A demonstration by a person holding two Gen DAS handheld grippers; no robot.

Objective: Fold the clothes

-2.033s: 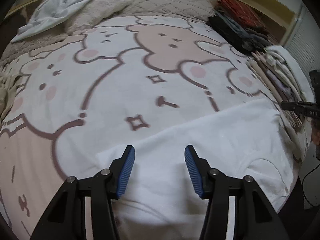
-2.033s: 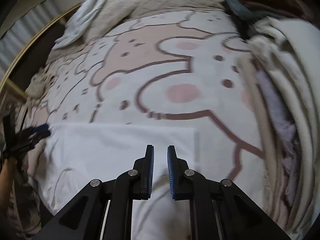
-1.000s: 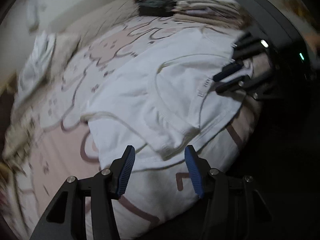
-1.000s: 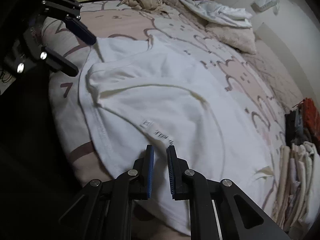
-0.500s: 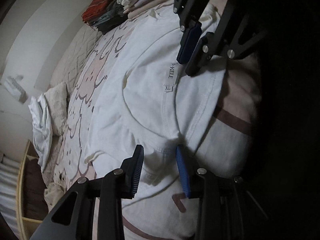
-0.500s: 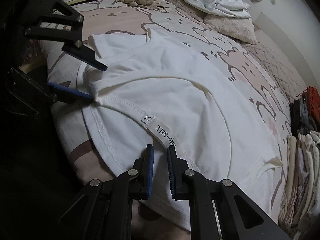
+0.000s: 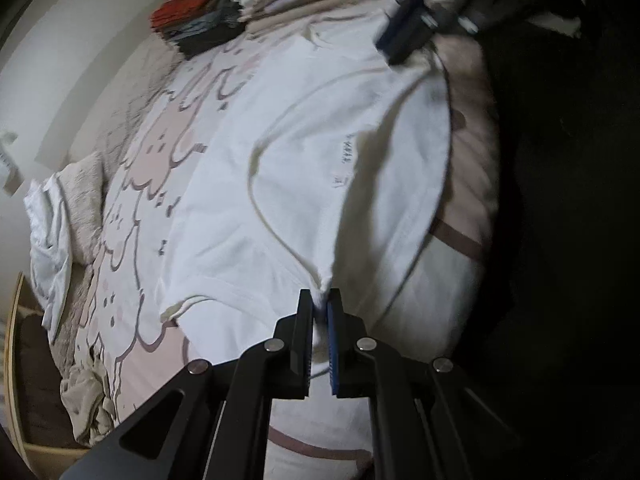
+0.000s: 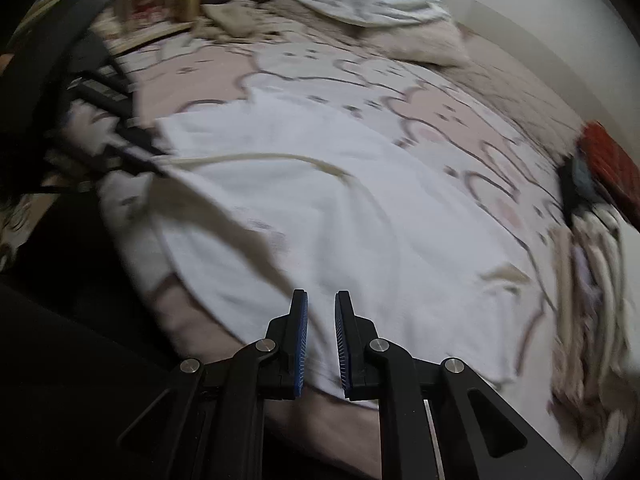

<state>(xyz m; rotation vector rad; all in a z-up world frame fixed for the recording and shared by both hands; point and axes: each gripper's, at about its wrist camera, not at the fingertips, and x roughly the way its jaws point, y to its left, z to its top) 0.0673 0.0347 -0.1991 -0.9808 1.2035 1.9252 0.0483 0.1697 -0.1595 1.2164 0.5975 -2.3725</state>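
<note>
Left wrist view: the left gripper (image 7: 319, 300) at bottom centre pinches the neckline of the white T-shirt (image 7: 320, 128), which spreads up across the bear-print blanket (image 7: 152, 168)

Right wrist view: the right gripper (image 8: 321, 300), jaws narrow, grips the shirt's near edge; the shirt fills mid-frame

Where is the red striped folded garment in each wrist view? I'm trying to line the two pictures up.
Left wrist view: the red striped folded garment sits near the top, left of centre, atop a dark stack.
Right wrist view: it is at the right edge, about a third of the way down.
Shared landmark: the white T-shirt spread on the bear-print blanket.
</note>
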